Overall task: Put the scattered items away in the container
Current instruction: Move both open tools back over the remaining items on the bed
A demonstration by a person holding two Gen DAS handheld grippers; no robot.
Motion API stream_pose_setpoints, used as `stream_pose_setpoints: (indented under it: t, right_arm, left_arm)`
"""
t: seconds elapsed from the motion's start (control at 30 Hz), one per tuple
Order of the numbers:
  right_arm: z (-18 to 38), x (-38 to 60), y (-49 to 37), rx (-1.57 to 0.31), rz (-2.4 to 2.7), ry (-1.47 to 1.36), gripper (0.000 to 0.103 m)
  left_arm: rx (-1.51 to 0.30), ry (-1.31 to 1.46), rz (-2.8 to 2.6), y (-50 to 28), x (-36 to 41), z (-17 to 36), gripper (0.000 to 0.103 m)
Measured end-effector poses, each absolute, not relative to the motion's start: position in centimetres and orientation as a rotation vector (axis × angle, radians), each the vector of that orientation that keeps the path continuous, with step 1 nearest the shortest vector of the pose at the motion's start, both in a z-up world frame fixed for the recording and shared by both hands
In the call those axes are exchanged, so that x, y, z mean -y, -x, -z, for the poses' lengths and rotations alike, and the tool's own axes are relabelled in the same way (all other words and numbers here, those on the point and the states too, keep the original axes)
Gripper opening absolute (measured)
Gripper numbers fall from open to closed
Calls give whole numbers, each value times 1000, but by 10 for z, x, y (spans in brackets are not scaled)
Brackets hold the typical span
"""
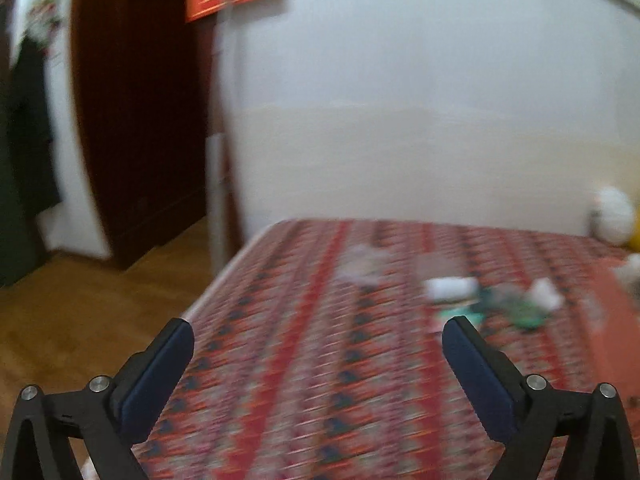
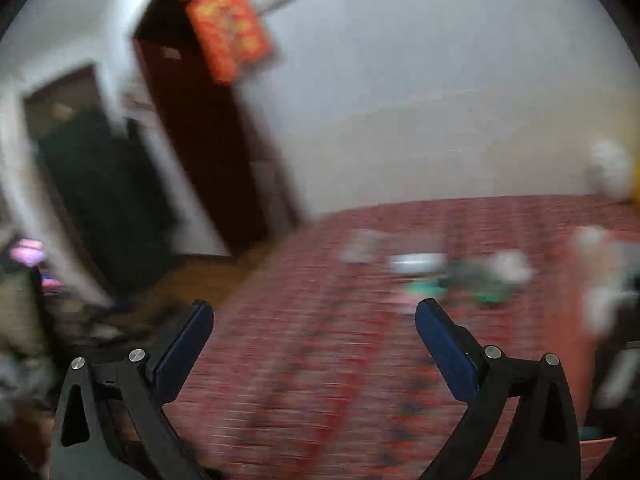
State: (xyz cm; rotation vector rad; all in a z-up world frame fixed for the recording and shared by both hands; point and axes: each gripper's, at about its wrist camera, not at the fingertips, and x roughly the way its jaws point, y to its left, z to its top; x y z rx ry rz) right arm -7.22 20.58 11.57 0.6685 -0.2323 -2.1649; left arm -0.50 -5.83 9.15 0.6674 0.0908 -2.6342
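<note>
Patterned cloth [image 1: 304, 360] over table, both views motion-blurred. Left gripper [image 1: 318, 328] and right gripper [image 2: 314, 310] spread wide, empty. Scattered items [image 1: 492, 296] far right, beside orange container [image 1: 612, 320]. Risk: blur-hidden outlines, mistimed grasp.

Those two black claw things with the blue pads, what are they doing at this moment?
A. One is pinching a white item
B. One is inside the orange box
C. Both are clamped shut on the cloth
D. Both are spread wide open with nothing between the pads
D. The left gripper and the right gripper each show blue pads set far apart with only the red patterned tablecloth behind them; the scattered items lie farther ahead, untouched.
</note>
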Motion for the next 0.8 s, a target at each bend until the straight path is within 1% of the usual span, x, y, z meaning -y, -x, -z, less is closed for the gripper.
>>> stream_pose_setpoints:
  t: [0.13, 0.23, 0.33, 0.47, 0.57, 0.67, 0.8]
  right_arm:
    - [-122, -201, 74, 210, 2256, -592, 103]
    - [-105, -218, 103, 262, 2325, -657, 103]
    - [-84, -239, 136, 333, 2384, -742, 103]
    - [-57, -266, 180, 431, 2457, -859, 103]
    - [-44, -285, 204, 506, 2466, -891, 103]
    - [-36, -300, 222, 525, 2475, -899, 103]
    - [-23, -314, 243, 549, 2488, -926, 103]
  left_arm:
    - [-121, -663, 2588, 2, 86, -85, 102]
    - [-118, -680, 2622, 18, 81, -78, 102]
    - [-138, -750, 2687, 44, 66, -62, 103]
    - [-234, -915, 2778, 95, 39, -32, 103]
    - [-244, -1010, 2817, 136, 19, -7, 102]
    - [-215, -1133, 2837, 192, -8, 23, 102]
    - [-86, -1266, 2828, 256, -38, 61, 102]
